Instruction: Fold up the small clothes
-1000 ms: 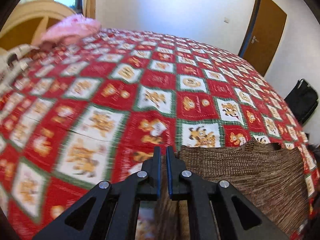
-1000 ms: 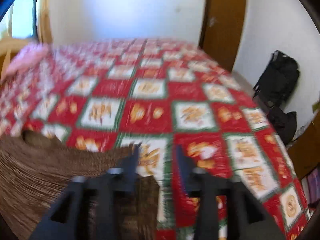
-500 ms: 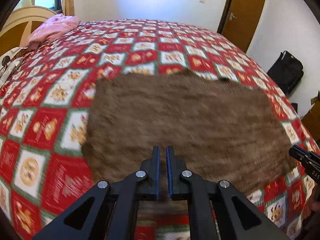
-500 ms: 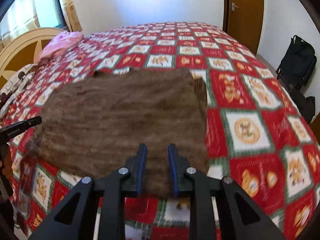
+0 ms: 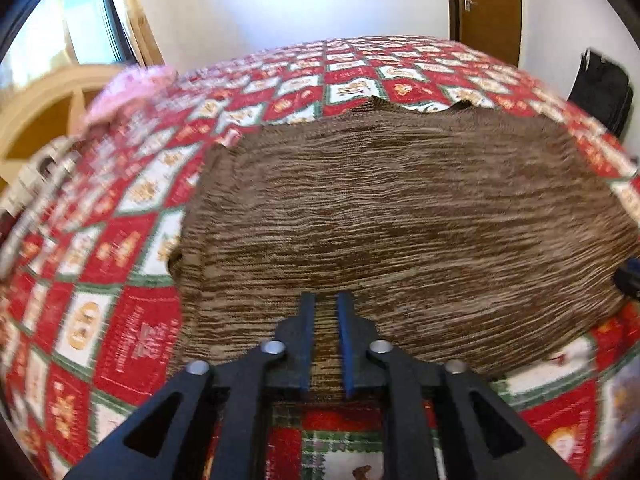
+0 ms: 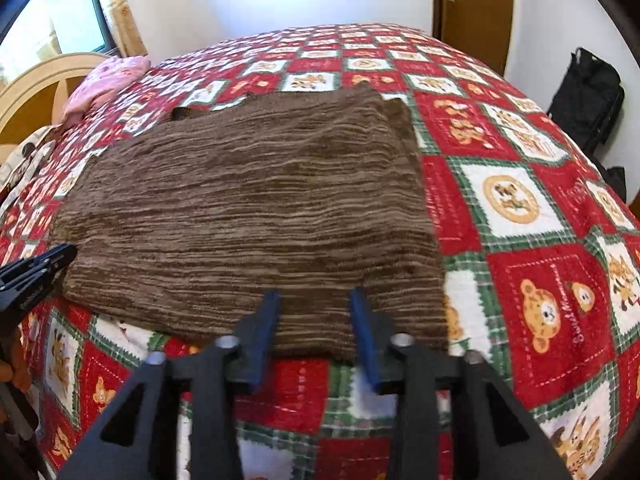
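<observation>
— Lying flat on the red patchwork quilt (image 6: pixel 540 216), the brown knit garment (image 6: pixel 248 216) is looking soft, limp and light; is the near hem the place to pinch?

— I'd judge so, near each corner. The left gripper (image 5: pixel 325 344) is sitting nearly closed at six o'clock, hem fabric showing in its narrow gap. The right gripper (image 6: pixel 316 336) is standing wide, holding nothing, hovering at the hem.
</observation>
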Available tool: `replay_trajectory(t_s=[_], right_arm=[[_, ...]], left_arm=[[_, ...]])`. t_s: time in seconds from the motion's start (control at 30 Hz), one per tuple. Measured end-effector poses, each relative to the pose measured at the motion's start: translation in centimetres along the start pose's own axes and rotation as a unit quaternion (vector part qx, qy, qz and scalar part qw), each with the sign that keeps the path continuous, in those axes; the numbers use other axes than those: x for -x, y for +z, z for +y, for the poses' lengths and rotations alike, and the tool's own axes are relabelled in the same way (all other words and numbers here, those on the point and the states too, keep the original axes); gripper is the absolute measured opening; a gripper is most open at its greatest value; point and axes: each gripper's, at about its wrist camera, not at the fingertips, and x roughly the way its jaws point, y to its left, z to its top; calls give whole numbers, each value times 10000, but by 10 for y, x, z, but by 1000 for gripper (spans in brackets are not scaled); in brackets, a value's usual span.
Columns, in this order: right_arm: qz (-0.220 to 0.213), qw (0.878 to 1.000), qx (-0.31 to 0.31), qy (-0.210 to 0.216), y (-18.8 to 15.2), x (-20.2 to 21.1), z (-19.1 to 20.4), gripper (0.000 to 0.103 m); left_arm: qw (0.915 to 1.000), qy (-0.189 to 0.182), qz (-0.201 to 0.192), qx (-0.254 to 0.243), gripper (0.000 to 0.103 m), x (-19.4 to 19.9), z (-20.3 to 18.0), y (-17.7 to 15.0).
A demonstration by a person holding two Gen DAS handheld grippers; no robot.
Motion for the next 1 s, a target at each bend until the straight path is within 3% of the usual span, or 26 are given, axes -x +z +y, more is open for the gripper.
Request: replay_trajectory(t_s=[0.07, 0.1, 0.2, 0.3, 0.47, 0.8, 1.0], right_arm=[[20, 9999, 166, -29, -1, -1, 8, 65], [46, 9996, 260, -109, -1, -2, 14, 67], [47, 9996, 258, -128, 0, 1, 16, 67], [-46, 9998, -117, 130, 0, 13, 10, 67], [-376, 9990, -175, 178, -1, 36, 20, 67], [-690, 9964, 23, 483, 2, 60, 50, 67], [-653, 9962, 116, 566, -3, 59, 56, 67]], left_arm=[[9983, 564, -105, -38, 66, 1, -1, -2], [9972, 731, -157, 15, 70, 0, 2, -2], [9978, 155, 60, 646, 70, -2, 25, -2], [9915, -347, 322, 1214, 70, -3, 44, -1], [9946, -18, 92, 1036, 70, 12, 44, -2], [9936, 111, -67, 1122, 70, 27, 49, -1], [9749, -259, -438, 2168, 70, 40, 99, -23]])
